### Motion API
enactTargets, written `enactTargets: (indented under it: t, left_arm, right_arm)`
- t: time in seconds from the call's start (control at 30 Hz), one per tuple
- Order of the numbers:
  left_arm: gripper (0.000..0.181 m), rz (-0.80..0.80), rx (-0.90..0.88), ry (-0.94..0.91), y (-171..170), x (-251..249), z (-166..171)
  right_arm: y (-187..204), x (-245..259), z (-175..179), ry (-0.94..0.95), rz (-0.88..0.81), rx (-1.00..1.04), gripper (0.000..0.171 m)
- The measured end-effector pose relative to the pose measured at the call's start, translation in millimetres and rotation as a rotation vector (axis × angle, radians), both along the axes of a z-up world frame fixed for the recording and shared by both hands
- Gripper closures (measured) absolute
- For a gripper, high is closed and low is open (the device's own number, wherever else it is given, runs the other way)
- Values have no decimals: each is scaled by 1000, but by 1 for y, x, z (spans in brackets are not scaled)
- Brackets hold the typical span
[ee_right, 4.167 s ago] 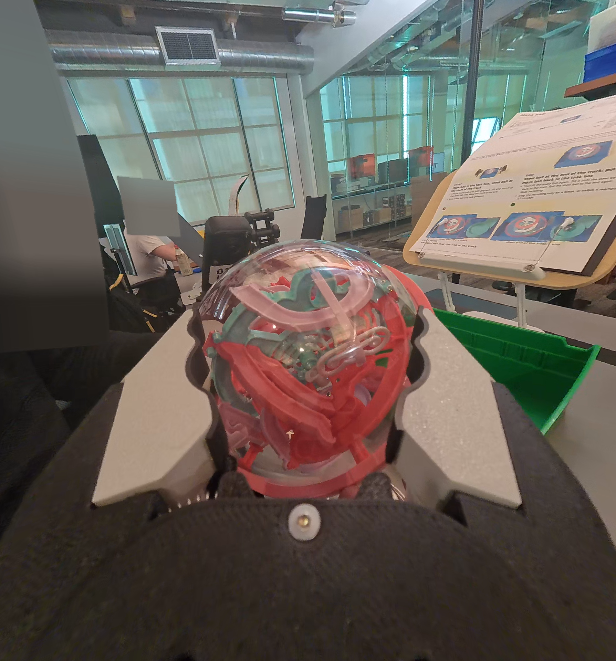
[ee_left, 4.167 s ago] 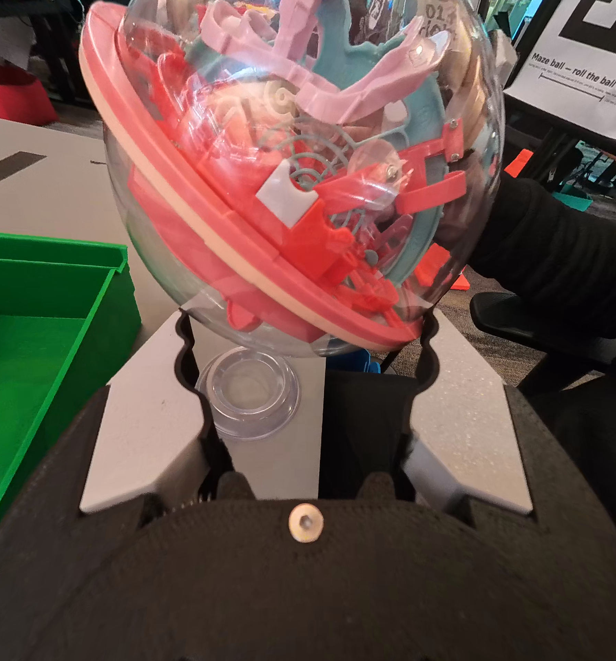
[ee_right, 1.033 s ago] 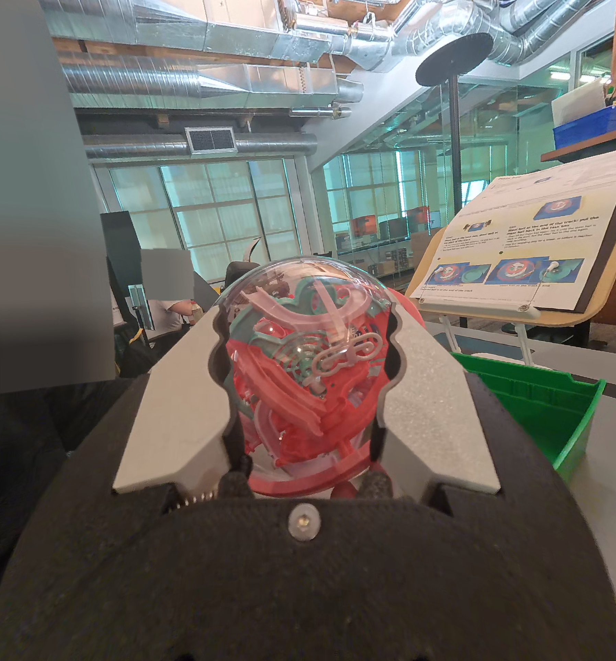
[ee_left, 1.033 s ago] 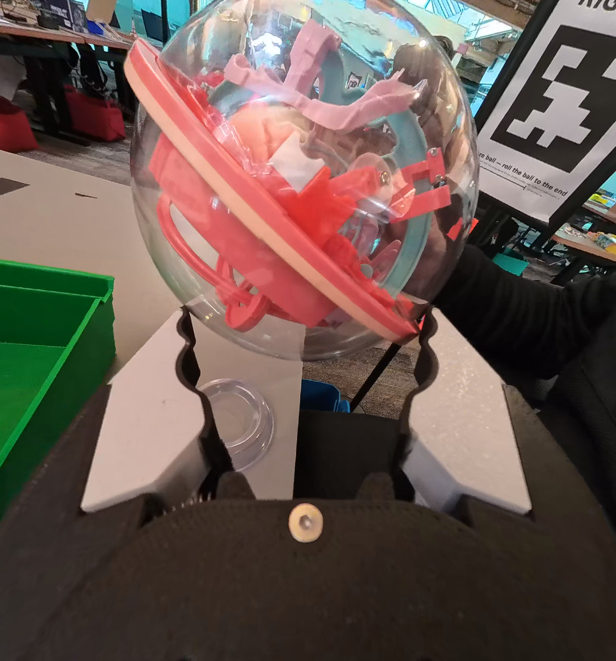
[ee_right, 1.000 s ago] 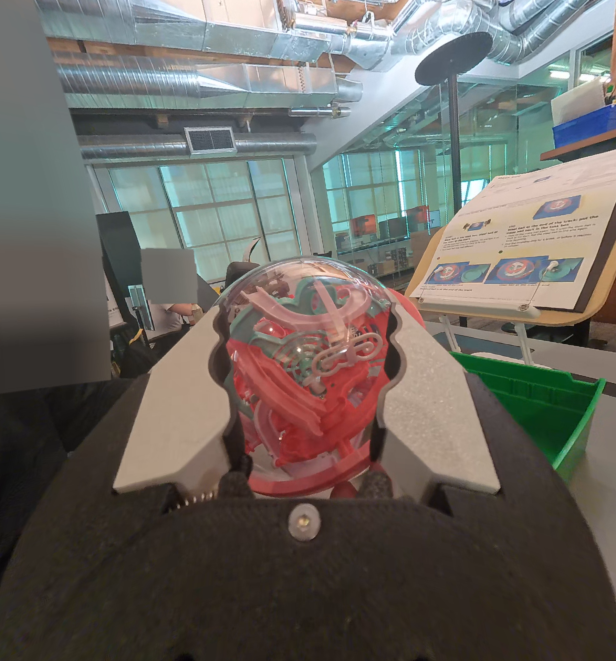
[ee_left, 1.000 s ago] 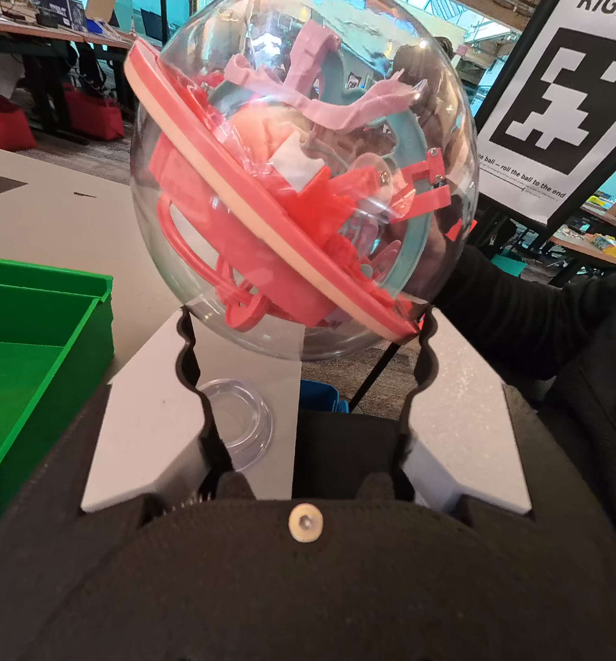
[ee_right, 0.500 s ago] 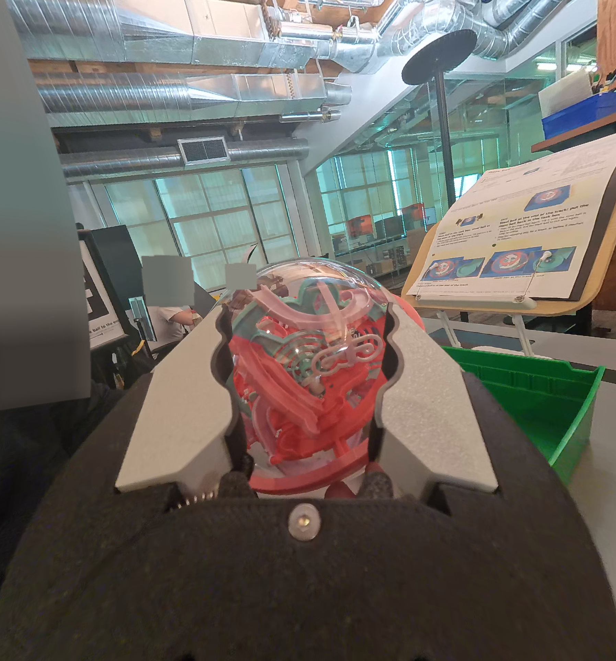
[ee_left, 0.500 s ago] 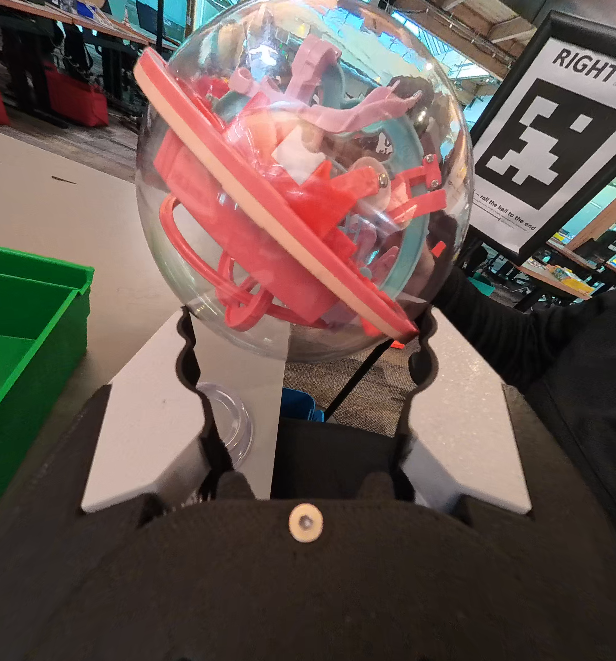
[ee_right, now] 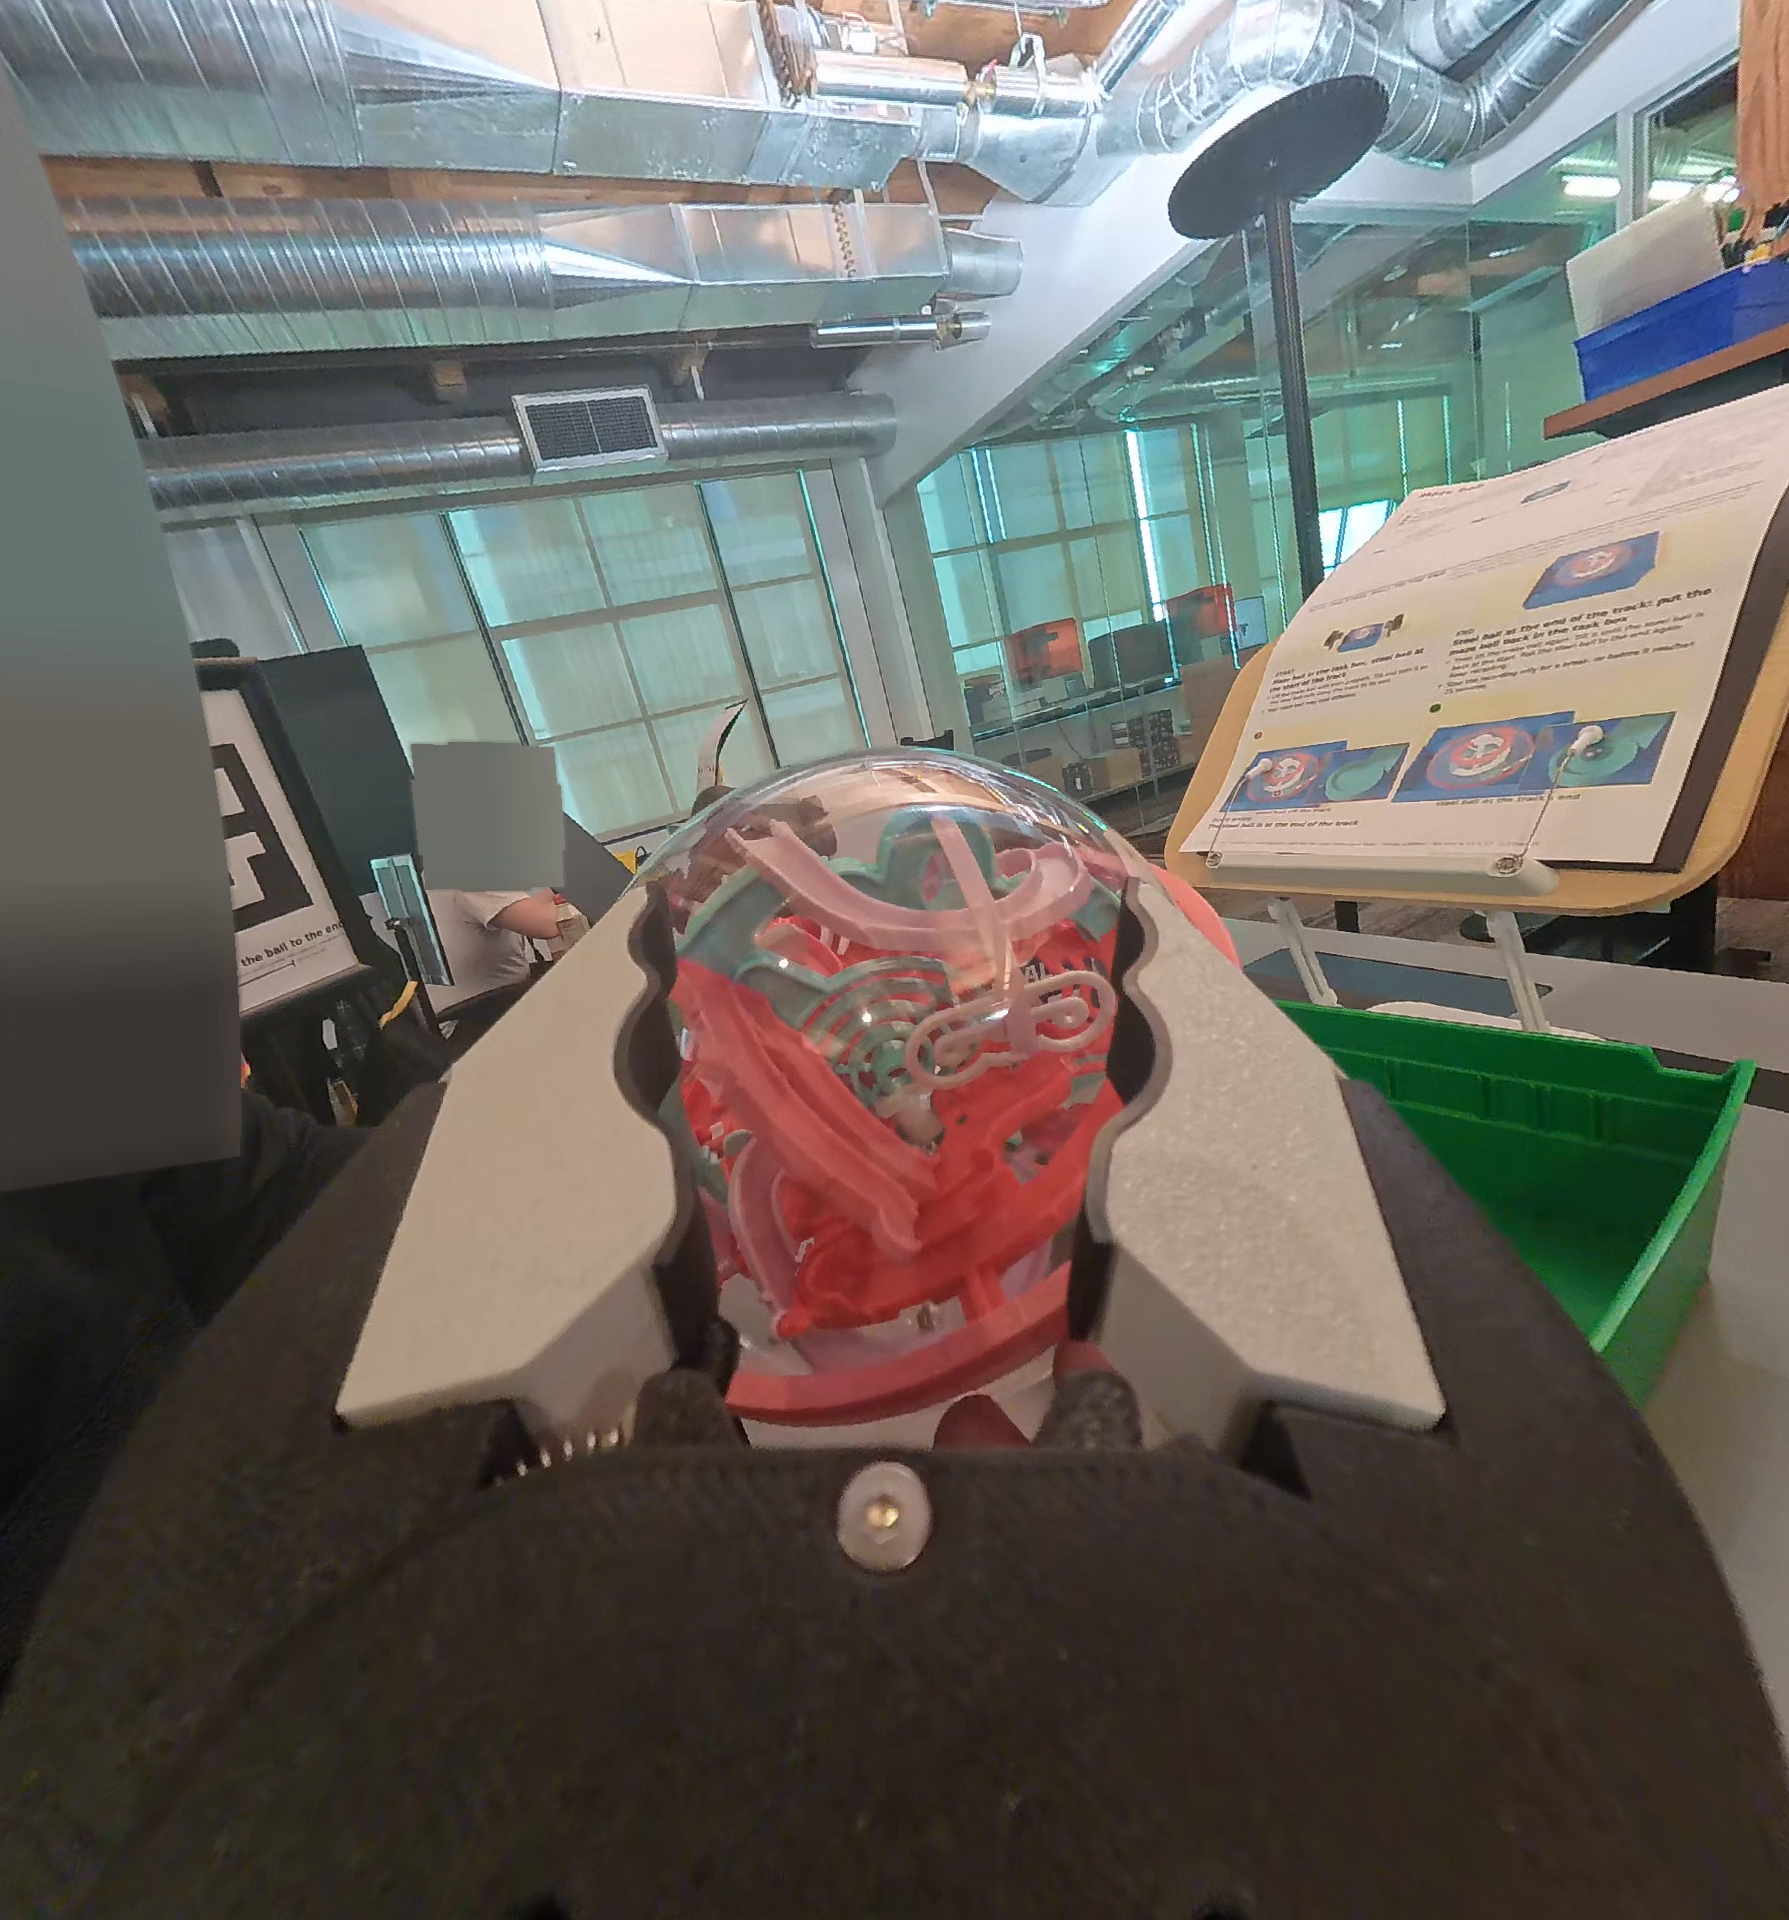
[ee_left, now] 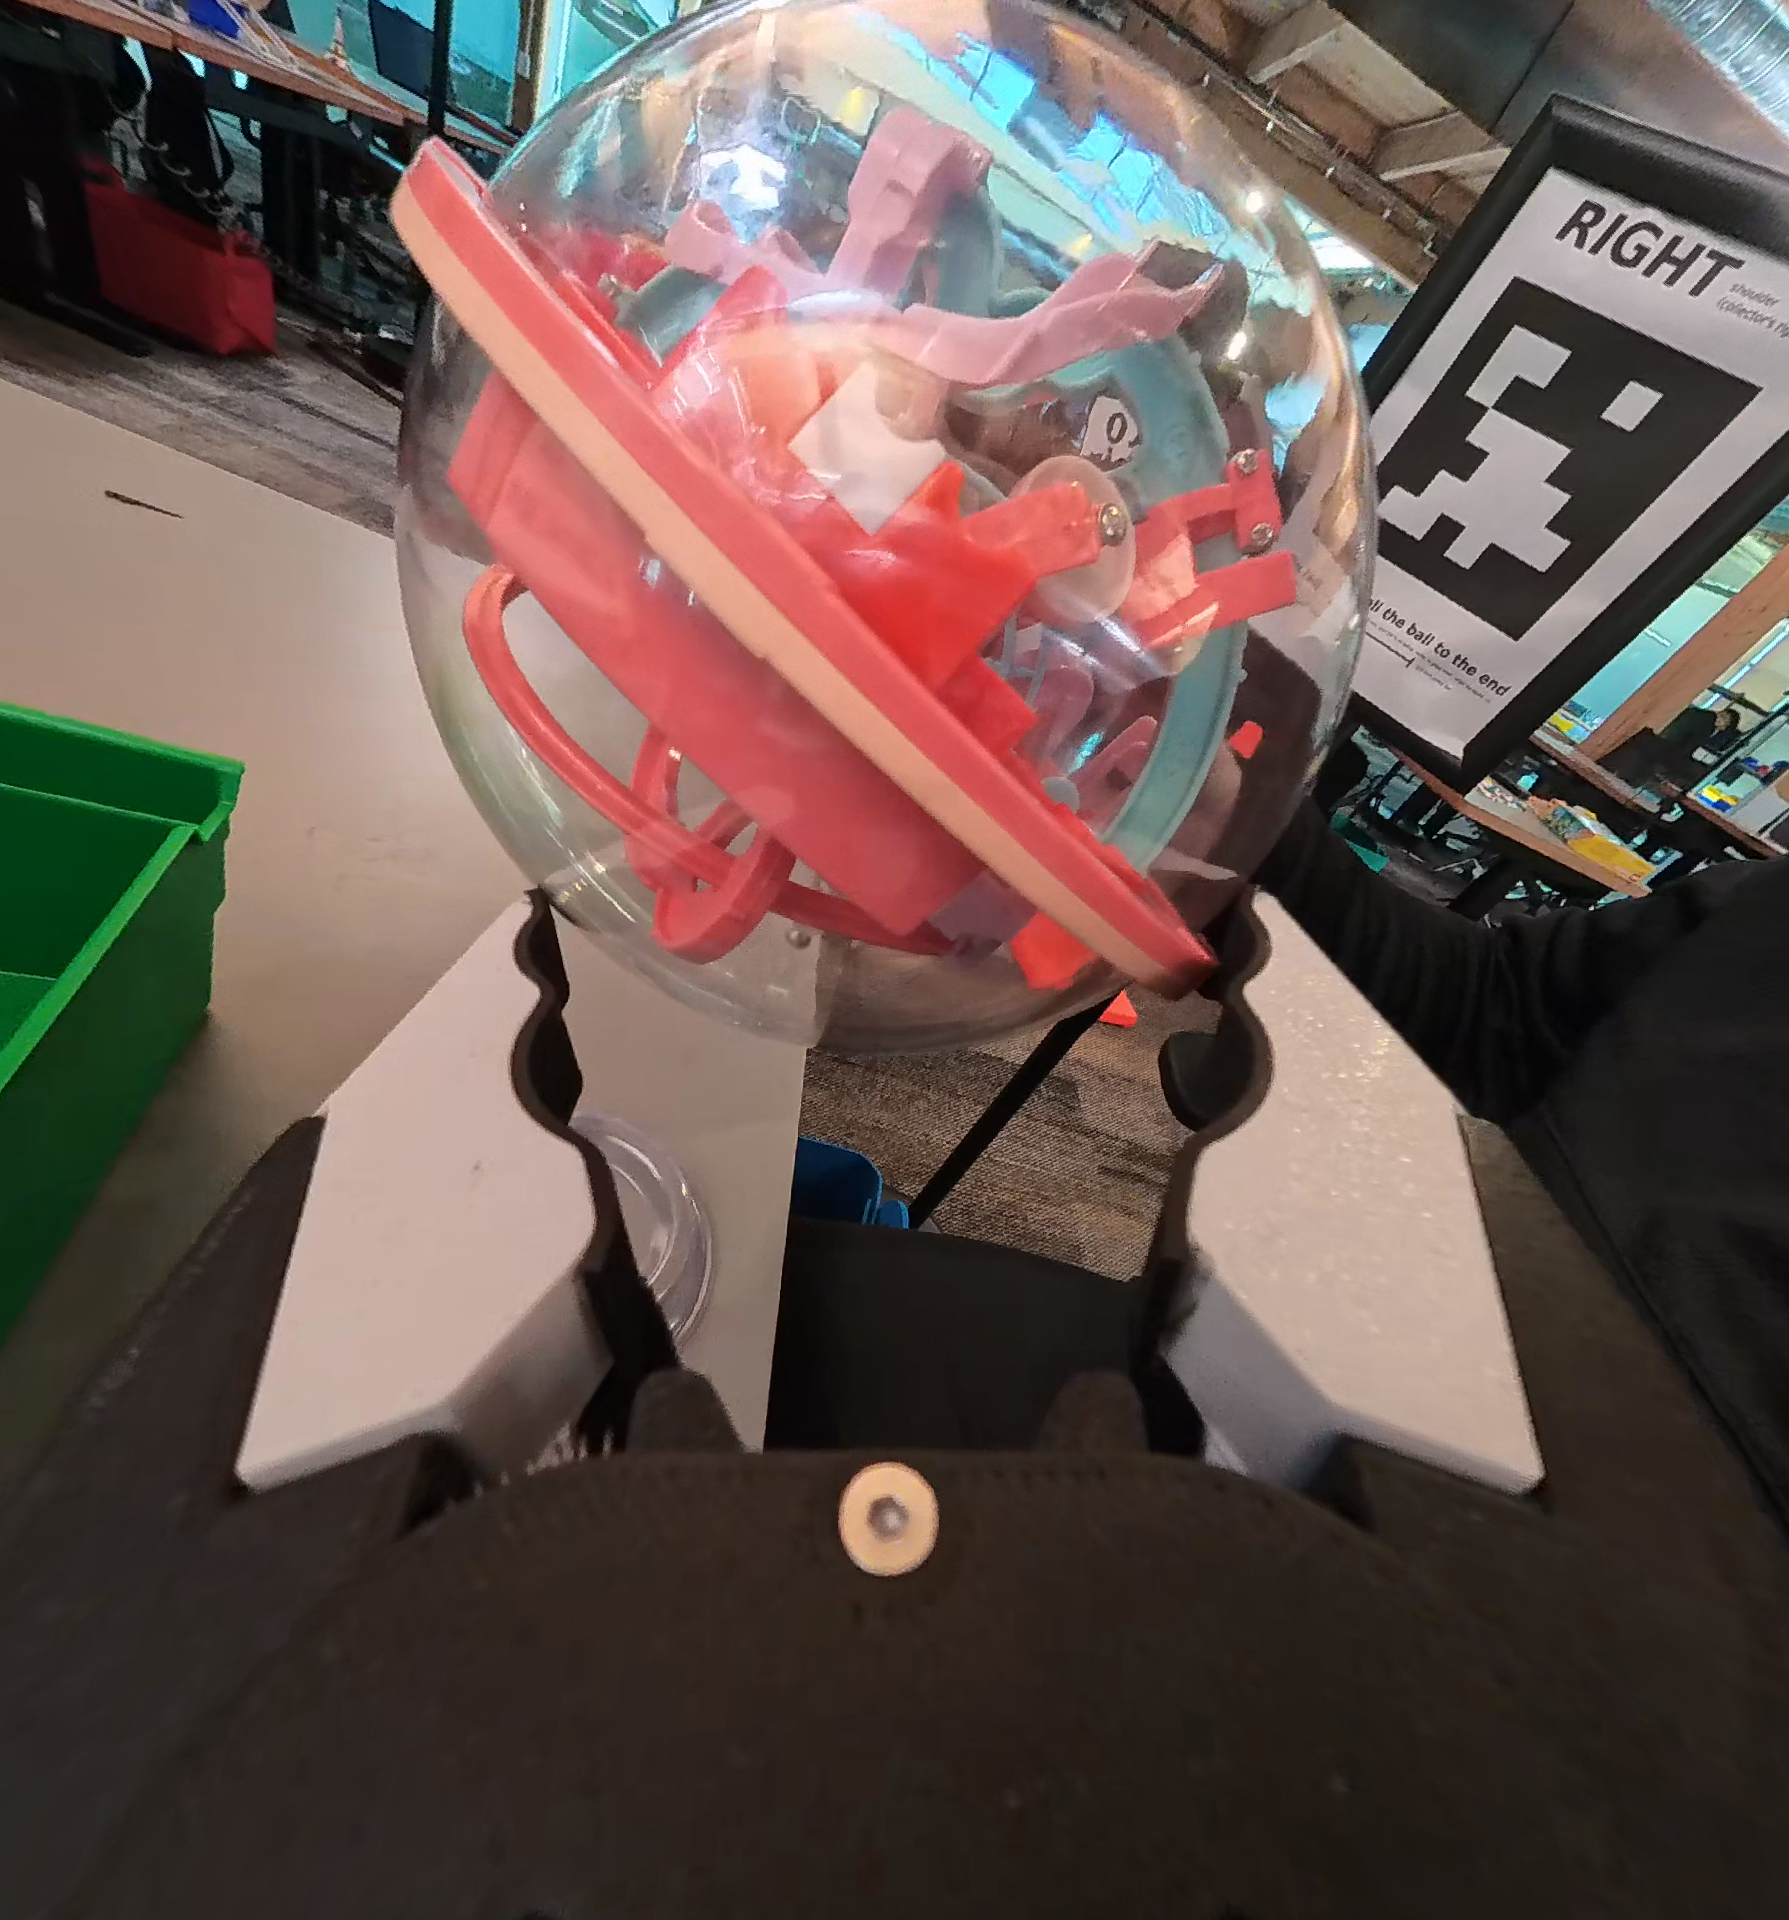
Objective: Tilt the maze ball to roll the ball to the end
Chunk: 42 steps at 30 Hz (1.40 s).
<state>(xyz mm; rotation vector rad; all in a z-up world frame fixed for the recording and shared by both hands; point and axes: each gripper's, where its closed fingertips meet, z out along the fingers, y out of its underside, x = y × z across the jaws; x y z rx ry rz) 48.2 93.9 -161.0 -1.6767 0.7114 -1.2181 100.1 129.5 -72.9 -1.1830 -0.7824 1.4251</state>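
Now the maze ball (ee_left: pixel 885 520), pinched by the right gripper (ee_right: pixel 890 997), has tipped slightly more toward the spread, cradling left gripper (ee_left: pixel 885 945); rolling likely continues.

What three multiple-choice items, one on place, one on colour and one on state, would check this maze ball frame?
1. Where is the green bin in the left wrist view?
A. At the left edge, on the table
B. Above the sphere
C. Inside the sphere

2. What colour is the flat ring round the maze ball's middle?
A. Blue
B. Red-pink
C. Yellow

3. How does the right gripper stand?
A. Open, away from the sphere
B. Out of view
C. Closed on the sphere

Key:
1 A: the green bin sits on the table, left of the maze ball.
2 B: the ring crosses the clear sphere as a tilted red-pink band.
3 C: the right gripper has a finger against each side of the sphere.
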Motion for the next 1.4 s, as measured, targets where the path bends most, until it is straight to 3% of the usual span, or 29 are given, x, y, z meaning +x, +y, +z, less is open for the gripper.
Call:
enactTargets:
  t: [0.97, 1.4]
  left_arm:
    - [60, 5, 92, 10, -4, 0, 6]
    - [60, -1, 47, -39, -8, 5, 16]
  right_arm:
    - [-9, 1, 10, 19, -2, 52, 94]
    - [-9, 8, 19, 56, -10, 29, 96]
